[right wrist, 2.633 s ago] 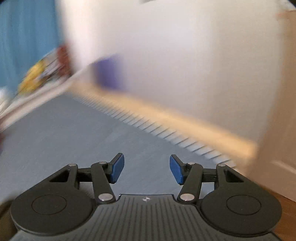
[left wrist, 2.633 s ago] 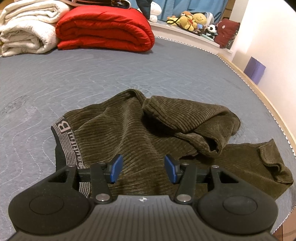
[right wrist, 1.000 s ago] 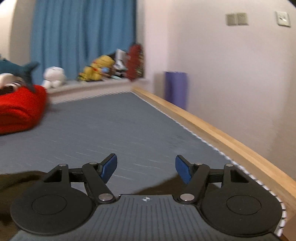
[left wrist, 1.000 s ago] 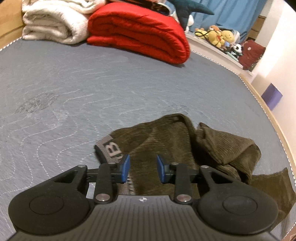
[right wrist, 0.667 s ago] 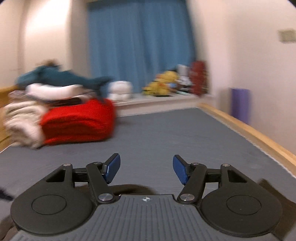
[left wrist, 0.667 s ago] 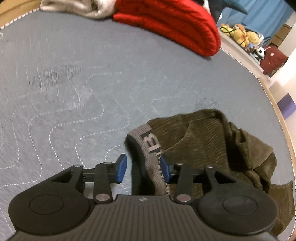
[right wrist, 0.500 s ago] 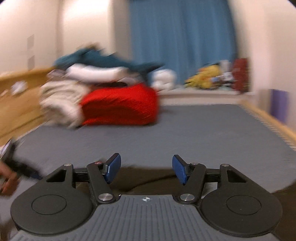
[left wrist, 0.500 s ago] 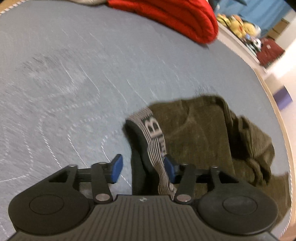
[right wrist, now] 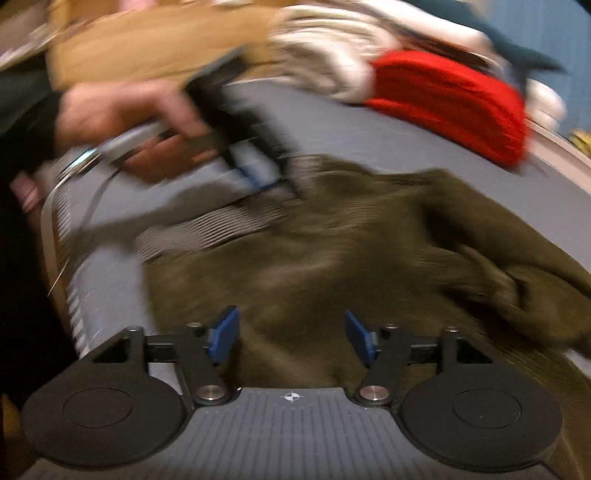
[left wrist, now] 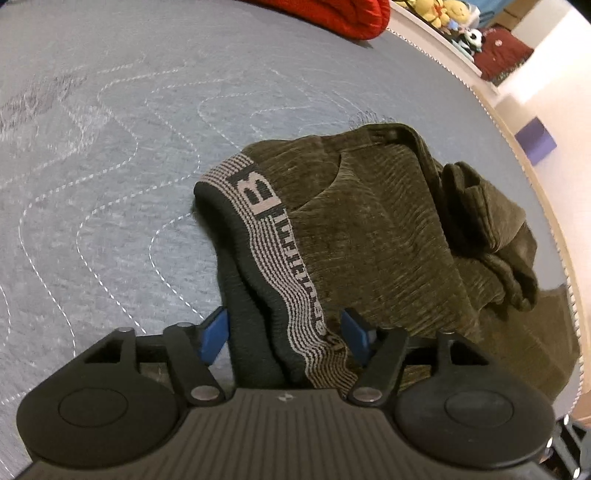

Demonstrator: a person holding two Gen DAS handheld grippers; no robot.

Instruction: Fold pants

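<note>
Olive corduroy pants [left wrist: 369, 229] lie crumpled on the grey quilted mattress [left wrist: 110, 147]. Their striped grey waistband [left wrist: 280, 258] with a large letter B runs toward me. My left gripper [left wrist: 288, 332] straddles the waistband with its jaws opening; the blue pads stand clear of the band on both sides. The blurred right wrist view shows the pants [right wrist: 332, 258] and the waistband [right wrist: 207, 229], with a hand [right wrist: 122, 122] holding the left gripper [right wrist: 255, 173] at the band. My right gripper [right wrist: 291, 334] hovers over the pants' near part, jaws opening, pads not pressing on the cloth.
A folded red blanket [right wrist: 450, 99] and white blankets [right wrist: 332, 55] lie at the mattress's far end. Plush toys [left wrist: 443, 11] sit on a ledge. The wooden bed edge [left wrist: 535, 177] and a purple block [left wrist: 535, 140] lie to the right of the pants.
My left gripper has come down over the waistband and its jaws have widened around it. The right wrist view has swung from the wall and curtain round to the pants and the left hand.
</note>
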